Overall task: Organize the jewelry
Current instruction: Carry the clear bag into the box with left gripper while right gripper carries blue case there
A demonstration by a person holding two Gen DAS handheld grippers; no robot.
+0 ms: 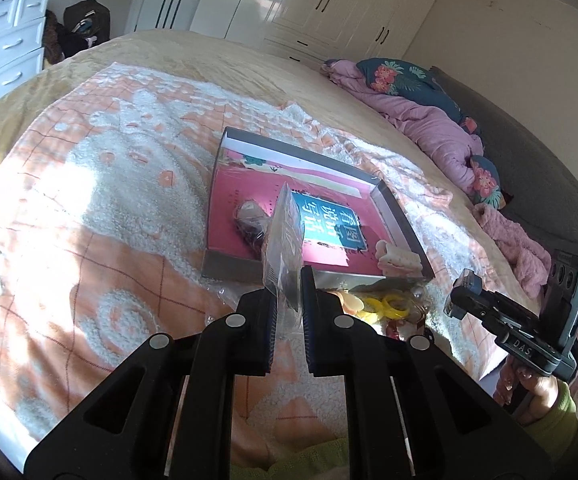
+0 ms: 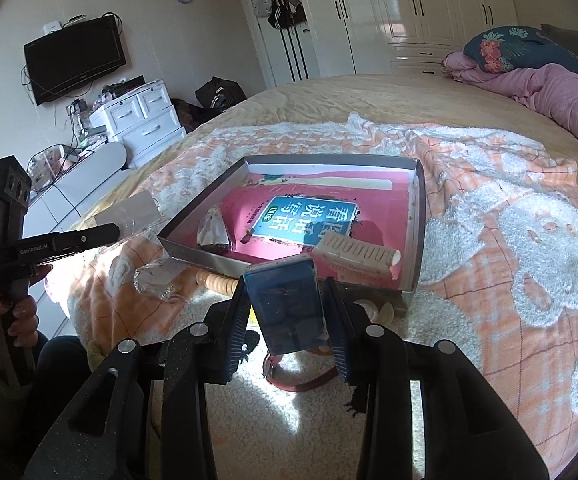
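My left gripper [image 1: 289,284] is shut on a clear plastic packet [image 1: 283,236], which stands up from its pads above the near edge of a shallow grey tray [image 1: 403,220]. My right gripper [image 2: 285,284] is shut on a small dark blue box [image 2: 287,308], held just short of the tray [image 2: 417,208]. Inside the tray lie a pink book [image 2: 381,204], a small bag of dark jewelry [image 2: 213,234] and a cream ribbed piece [image 2: 355,256]. The right wrist view also shows the left gripper [image 2: 109,230] with its packet [image 2: 137,210], off to the left.
Loose pieces lie on the orange-and-white blanket [image 2: 509,240] before the tray: a wooden bead bracelet [image 2: 217,282], a clear bag with a chain [image 2: 155,280], a red band [image 2: 297,382] and a yellow ring [image 1: 385,306]. A pink quilt [image 1: 437,128] is heaped at the bed's far side.
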